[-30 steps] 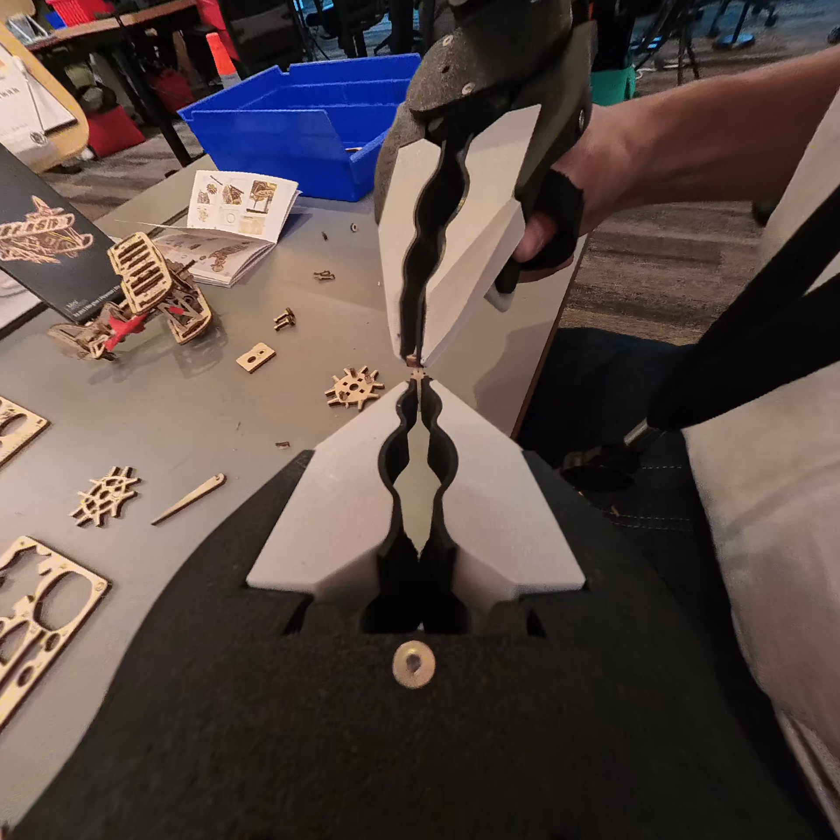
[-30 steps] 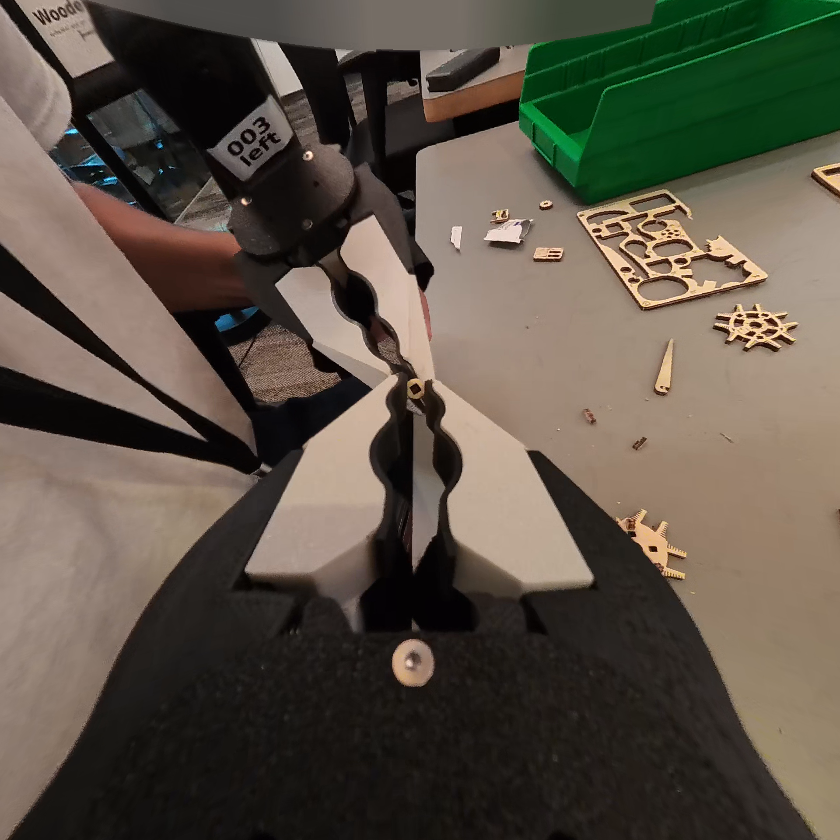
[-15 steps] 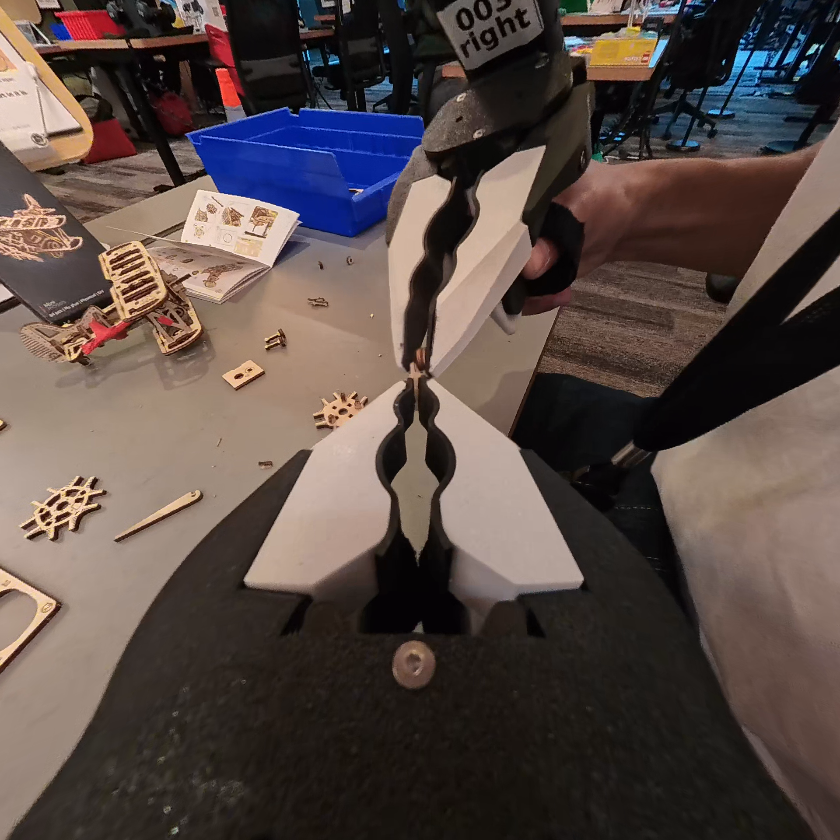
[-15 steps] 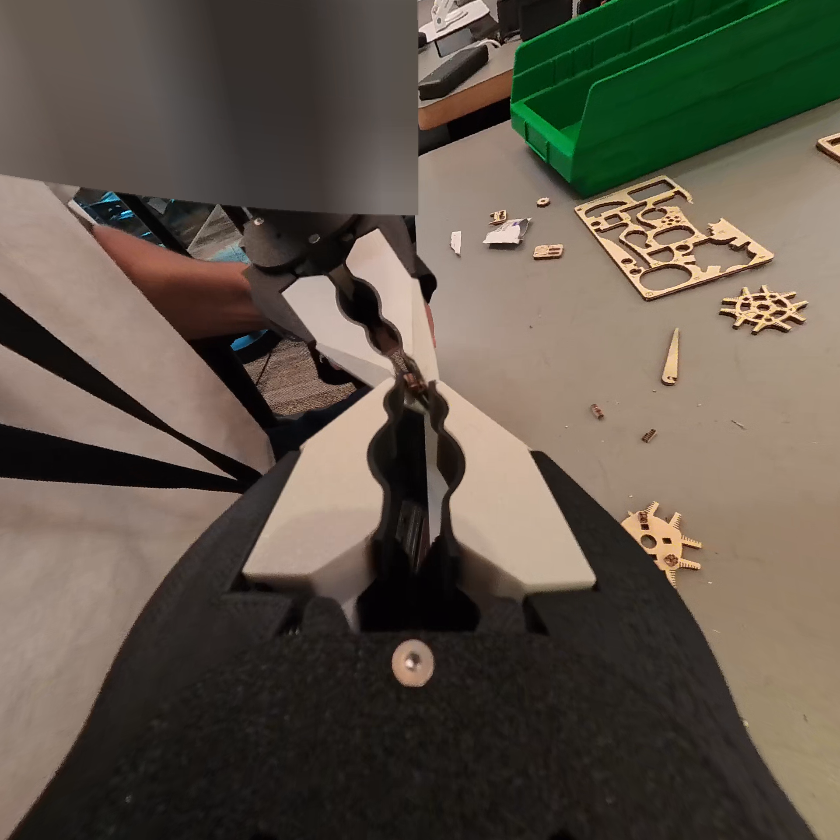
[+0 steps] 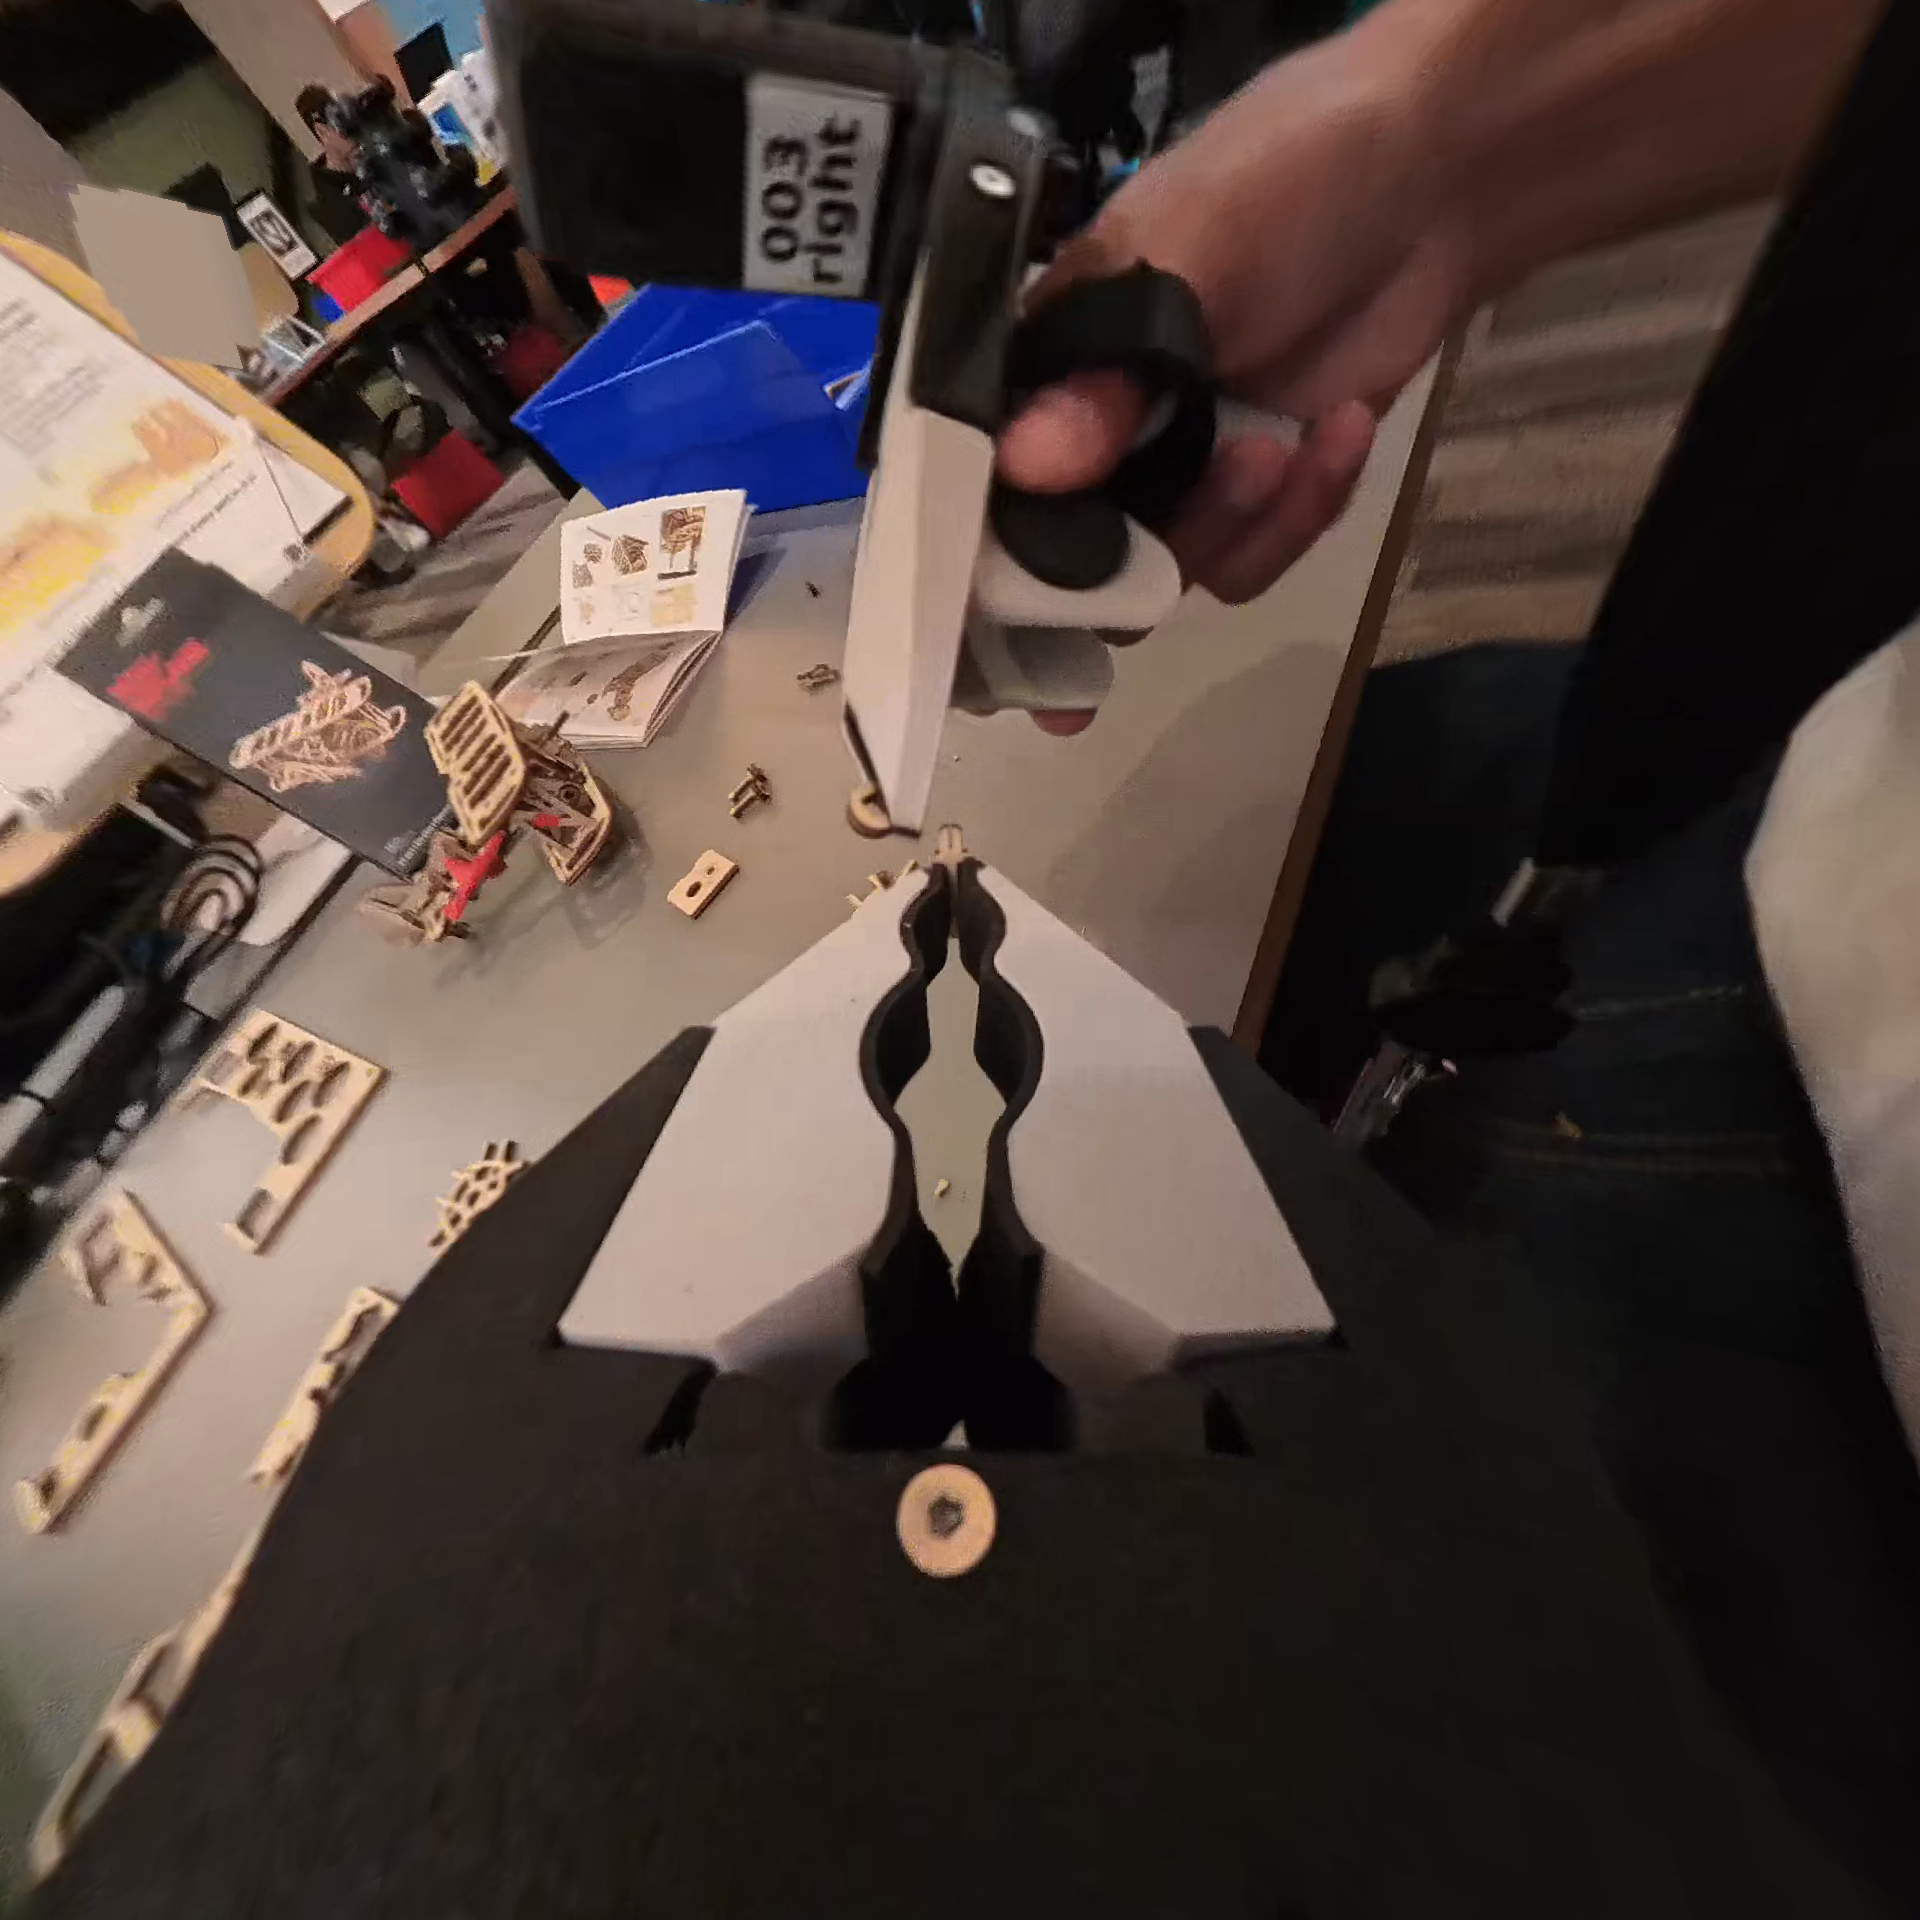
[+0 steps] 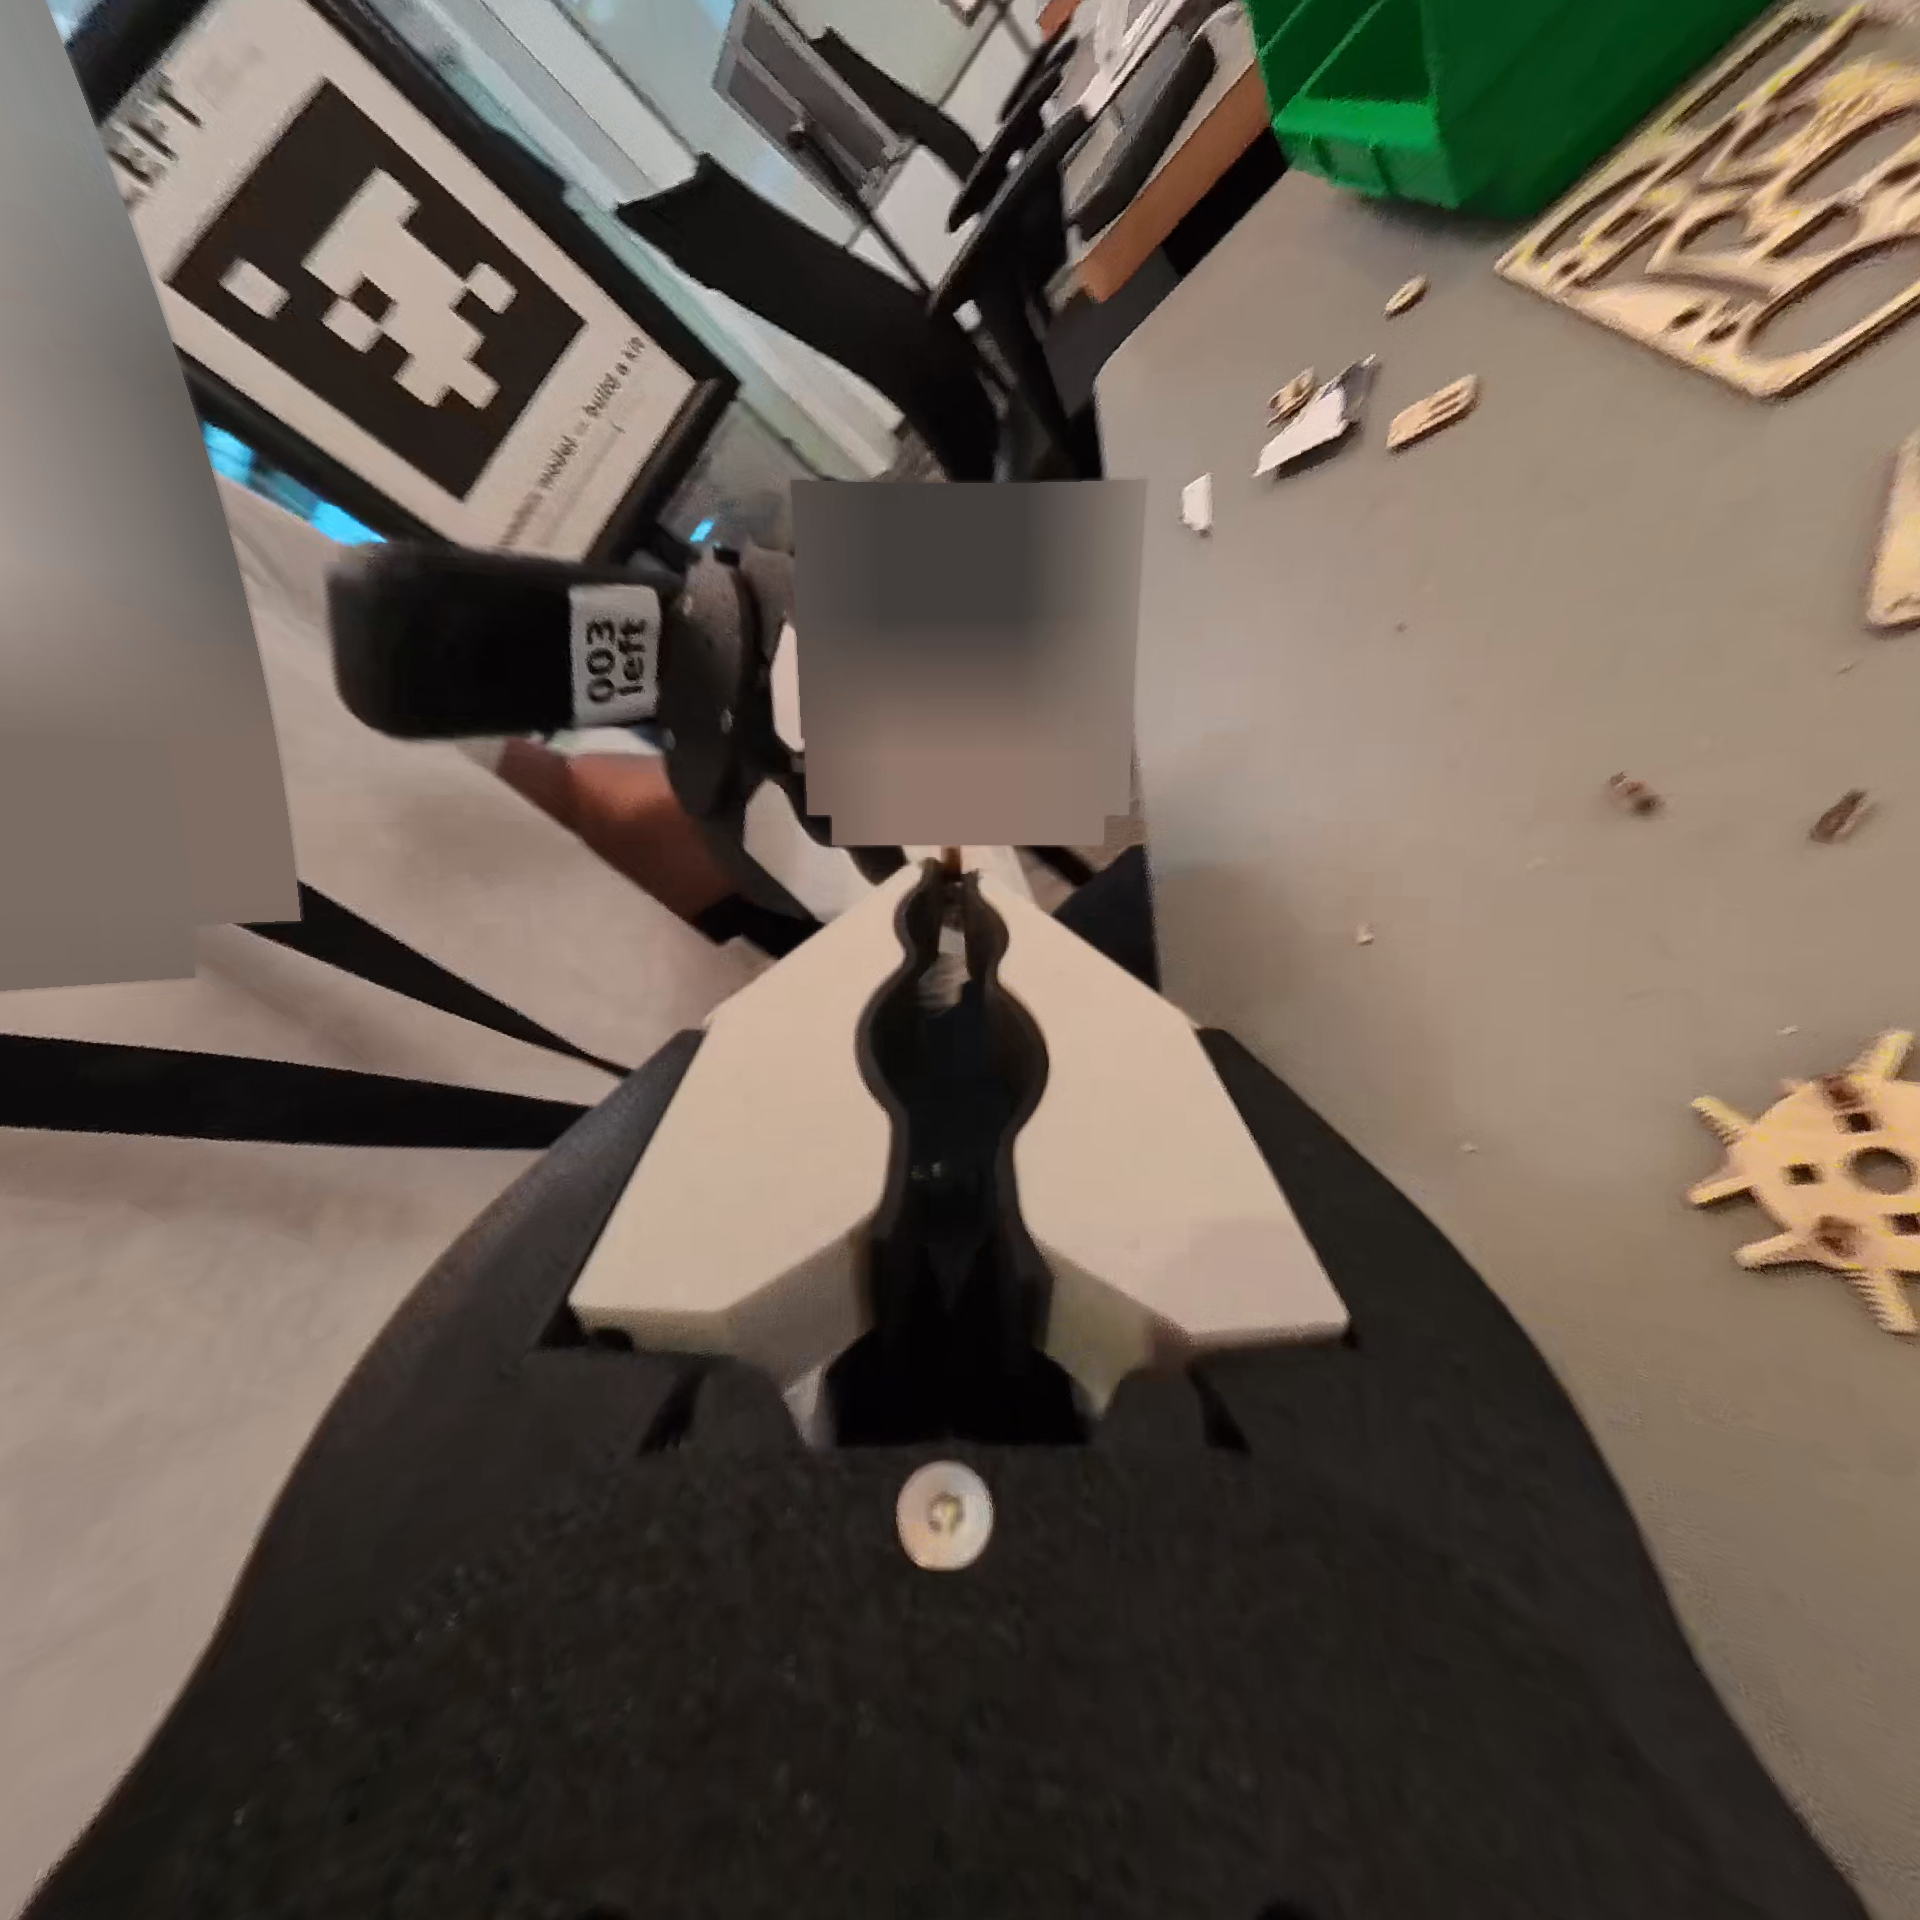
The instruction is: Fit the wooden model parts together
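In the left wrist view my left gripper (image 5: 948, 868) is shut on a tiny wooden peg (image 5: 948, 837) that sticks out past its tips, over the grey table (image 5: 1122, 790). My right gripper (image 5: 885, 816) comes down from above, seen edge-on, just left of it. It is shut on a small round wooden disc (image 5: 865, 810). The two parts are close but apart. In the right wrist view my right gripper (image 6: 951, 883) pinches its small part (image 6: 950, 860). The left gripper's body (image 6: 499, 655) lies beyond; a blurred patch hides its fingers.
A part-built wooden model (image 5: 520, 800) with a red propeller, an open booklet (image 5: 644, 592), a blue bin (image 5: 707, 395) and cut-out wooden sheets (image 5: 281, 1101) lie to the left. A toothed wheel (image 6: 1839, 1184), a sheet (image 6: 1714, 229) and a green bin (image 6: 1507, 83) show in the right wrist view. The table edge (image 5: 1309, 790) is close on the right. The tips of both grippers are at nearly the same place.
The two grippers met tip to tip before; now the right gripper has twisted edge-on and shifted slightly left, so the parts are apart. Both views have swung and are blurred by motion.
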Demonstrator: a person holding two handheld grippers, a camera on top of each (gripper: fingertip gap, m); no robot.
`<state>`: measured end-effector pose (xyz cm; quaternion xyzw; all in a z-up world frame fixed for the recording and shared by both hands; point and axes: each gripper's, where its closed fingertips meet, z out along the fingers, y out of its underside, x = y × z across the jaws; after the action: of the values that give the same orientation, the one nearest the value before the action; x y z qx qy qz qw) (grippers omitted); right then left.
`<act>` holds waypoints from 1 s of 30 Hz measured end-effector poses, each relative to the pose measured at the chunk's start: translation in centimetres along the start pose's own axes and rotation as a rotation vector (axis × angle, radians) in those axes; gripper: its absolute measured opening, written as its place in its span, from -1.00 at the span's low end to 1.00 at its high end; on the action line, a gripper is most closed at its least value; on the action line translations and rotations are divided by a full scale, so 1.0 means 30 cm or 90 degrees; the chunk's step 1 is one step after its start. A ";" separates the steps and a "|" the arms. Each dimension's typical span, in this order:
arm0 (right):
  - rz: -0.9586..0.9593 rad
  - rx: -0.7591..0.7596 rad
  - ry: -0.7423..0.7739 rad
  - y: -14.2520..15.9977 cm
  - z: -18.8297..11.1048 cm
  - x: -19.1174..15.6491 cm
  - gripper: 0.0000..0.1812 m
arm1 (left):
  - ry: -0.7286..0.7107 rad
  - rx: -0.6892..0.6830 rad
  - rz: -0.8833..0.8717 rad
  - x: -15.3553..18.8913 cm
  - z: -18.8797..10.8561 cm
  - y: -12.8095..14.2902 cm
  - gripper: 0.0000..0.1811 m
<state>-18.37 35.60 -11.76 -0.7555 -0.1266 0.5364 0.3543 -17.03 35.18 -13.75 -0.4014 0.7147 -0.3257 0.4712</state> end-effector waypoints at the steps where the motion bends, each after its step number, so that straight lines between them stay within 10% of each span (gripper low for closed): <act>1: 0.016 -0.012 -0.021 0.012 0.002 -0.006 -0.98 | -0.002 -0.008 0.025 0.010 0.005 0.004 -1.00; 8: -0.013 -0.068 0.117 0.047 -0.067 0.123 -0.98 | -0.013 -0.080 -0.025 -0.044 0.018 0.088 -1.00; 15: -0.377 -0.419 0.531 0.189 -0.356 0.351 -0.97 | -0.006 -0.109 -0.050 -0.043 0.031 0.126 -1.00; 18: -0.385 -0.485 0.568 0.248 -0.422 0.385 -0.97 | -0.002 -0.123 -0.046 -0.037 0.036 0.137 -1.00; 30: -0.174 -0.274 0.519 0.266 -0.448 0.329 -0.74 | -0.005 -0.129 -0.055 -0.042 0.025 0.142 -1.00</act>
<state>-3.90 30.14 -21.88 -0.9369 -0.1837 0.1062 0.2778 -17.18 38.20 -17.08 -0.4789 0.7239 -0.2701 0.4167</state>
